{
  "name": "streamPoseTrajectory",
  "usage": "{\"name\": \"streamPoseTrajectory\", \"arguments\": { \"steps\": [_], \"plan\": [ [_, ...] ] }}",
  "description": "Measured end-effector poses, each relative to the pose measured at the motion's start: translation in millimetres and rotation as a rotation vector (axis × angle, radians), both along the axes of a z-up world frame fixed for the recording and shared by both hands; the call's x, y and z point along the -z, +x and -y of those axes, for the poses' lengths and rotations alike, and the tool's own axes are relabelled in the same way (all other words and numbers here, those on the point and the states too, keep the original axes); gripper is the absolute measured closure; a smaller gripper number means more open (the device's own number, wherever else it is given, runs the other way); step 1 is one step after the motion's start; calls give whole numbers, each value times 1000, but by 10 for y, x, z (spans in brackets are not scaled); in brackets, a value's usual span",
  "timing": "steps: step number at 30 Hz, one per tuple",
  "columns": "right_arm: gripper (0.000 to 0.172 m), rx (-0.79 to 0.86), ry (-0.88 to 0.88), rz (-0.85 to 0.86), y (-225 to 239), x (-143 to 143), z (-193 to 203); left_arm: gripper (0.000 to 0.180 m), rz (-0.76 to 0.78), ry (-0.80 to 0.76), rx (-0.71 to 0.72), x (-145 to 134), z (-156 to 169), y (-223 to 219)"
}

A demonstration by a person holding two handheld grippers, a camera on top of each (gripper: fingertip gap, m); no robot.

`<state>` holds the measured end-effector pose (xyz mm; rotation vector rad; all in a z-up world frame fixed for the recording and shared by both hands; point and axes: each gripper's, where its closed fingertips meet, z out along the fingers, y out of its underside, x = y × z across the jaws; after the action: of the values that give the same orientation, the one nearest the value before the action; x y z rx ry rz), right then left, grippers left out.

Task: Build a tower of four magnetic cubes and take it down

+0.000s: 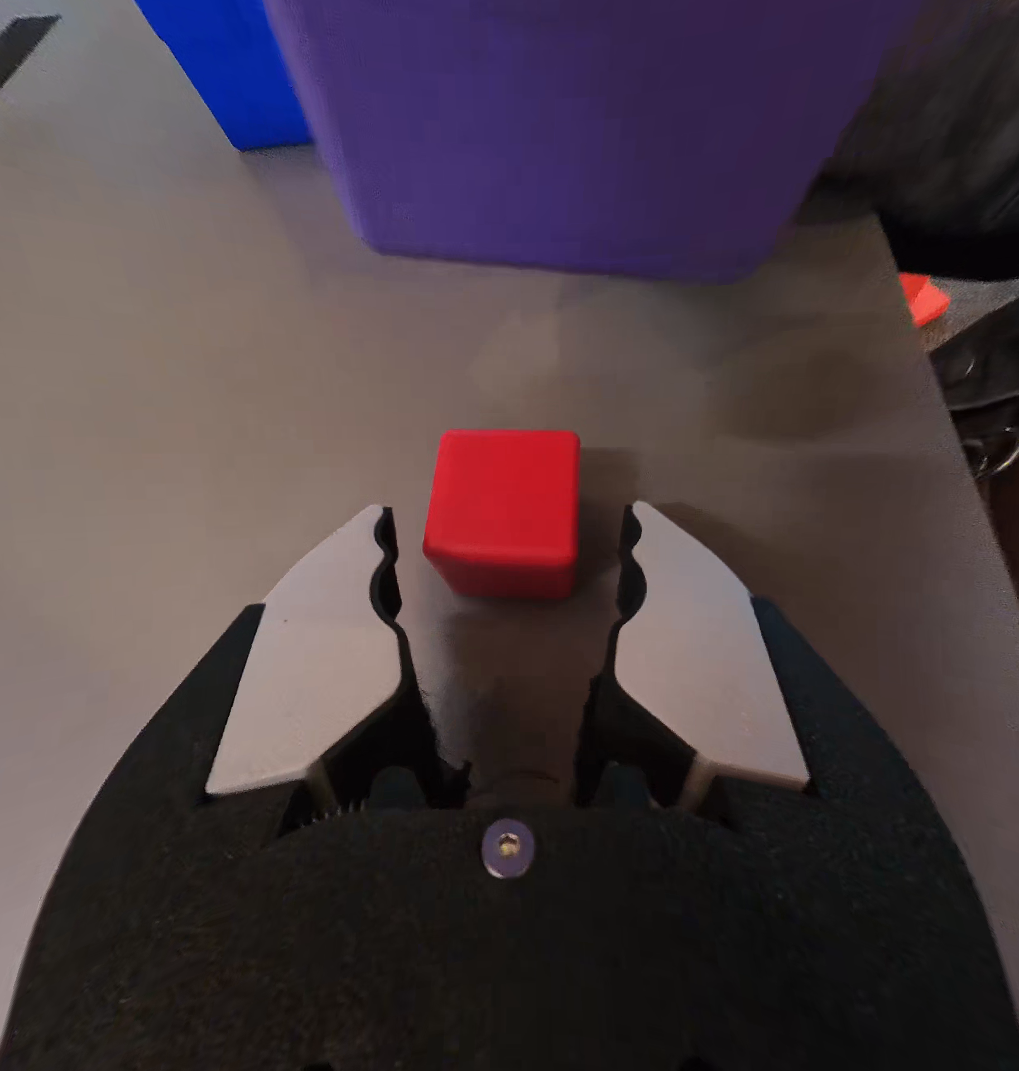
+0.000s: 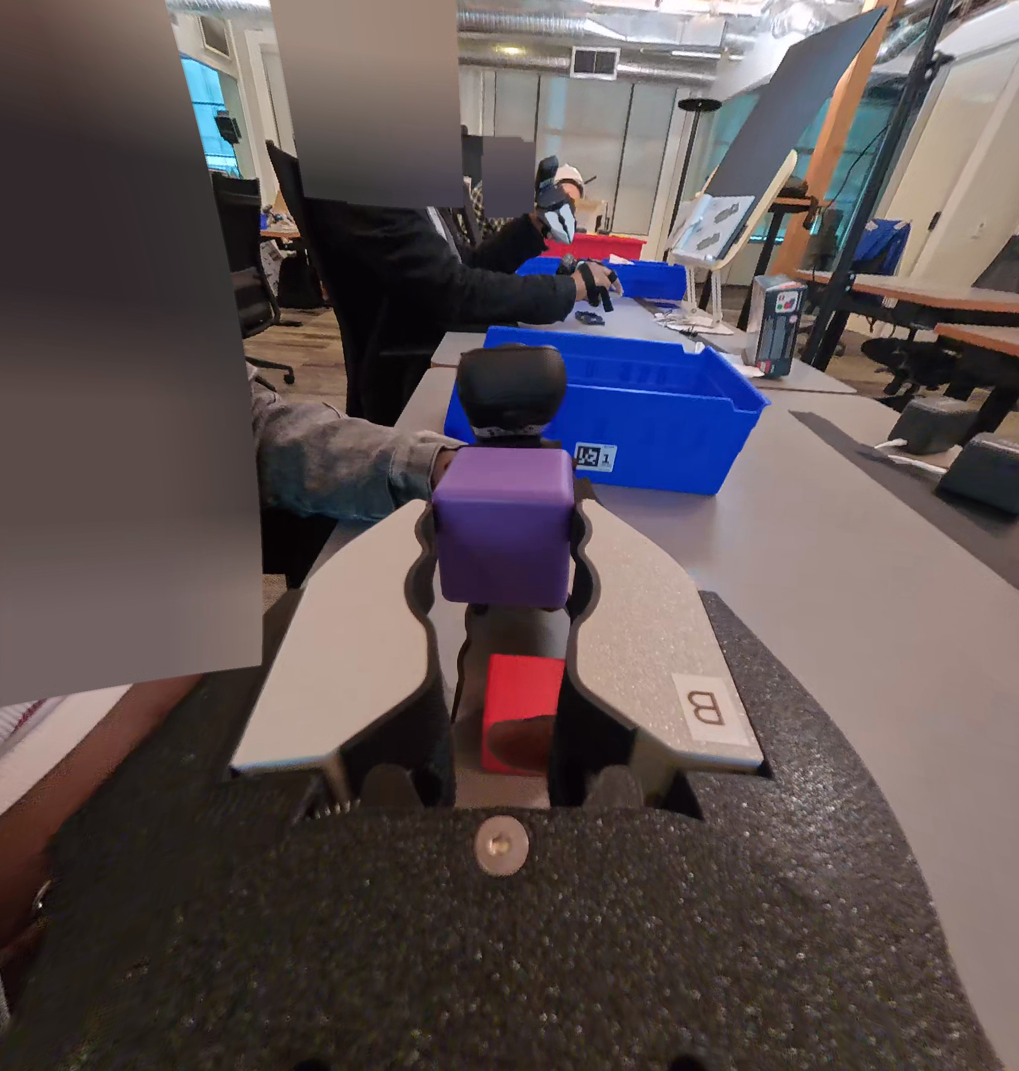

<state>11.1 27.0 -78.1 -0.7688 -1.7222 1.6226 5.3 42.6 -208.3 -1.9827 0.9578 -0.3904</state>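
Observation:
In the left wrist view a red cube [image 1: 504,513] rests on the grey table [image 1: 176,376]. My left gripper [image 1: 507,516] is open around it, with a gap between each pad and the cube. My right gripper [image 2: 502,521] is shut on a purple cube [image 2: 504,533], both pads pressed on its sides, and holds it in the air. The purple cube fills the top of the left wrist view [image 1: 582,127], just beyond the red cube. The red cube also shows low between the right fingers [image 2: 521,695]. The left gripper's black body [image 2: 510,388] is behind the purple cube.
A blue bin [image 2: 640,405] stands on the table past the cubes and shows in the left wrist view [image 1: 234,75]. A small red thing [image 1: 924,301] and dark gear lie by the table's right edge. A sleeve [image 2: 333,463] reaches in from the left. People work at the far tables. Some 12 centimetres of space lies between my two pairs of fingers.

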Motion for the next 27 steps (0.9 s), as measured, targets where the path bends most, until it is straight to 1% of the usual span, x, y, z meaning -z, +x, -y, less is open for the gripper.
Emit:
{"name": "streamPoseTrajectory", "arguments": {
  "steps": [1, 2, 4, 6, 10, 14, 17, 27],
  "plan": [
    [127, 0, 1, 9, -8, 35, -15, 109, -11, 1, 1, 11, 1, 1],
    [127, 1, 4, 20, -19, 71, -28, 116, -20, -5, -3, 28, -3, -5],
    [127, 9, 21, 46, -47, 162, -54, 127, -61, -56, -1, 121, 8, -19],
    [127, 15, 46, 81, -74, 274, -73, 131, -71, -90, 1, 167, 15, -21],
    [127, 7, 101, 169, -124, 519, -78, 131, -68, -95, 10, 169, 28, -14],
    [127, -9, 89, 200, -146, 591, -73, 131, -68, -95, 16, 170, 37, -9],
    [127, 1, 114, 231, -159, 686, -87, 131, -69, -94, 11, 170, 36, -13],
    [127, -23, 97, 258, -125, 733, -92, 131, -70, -91, 5, 168, 35, -16]
  ]
}}
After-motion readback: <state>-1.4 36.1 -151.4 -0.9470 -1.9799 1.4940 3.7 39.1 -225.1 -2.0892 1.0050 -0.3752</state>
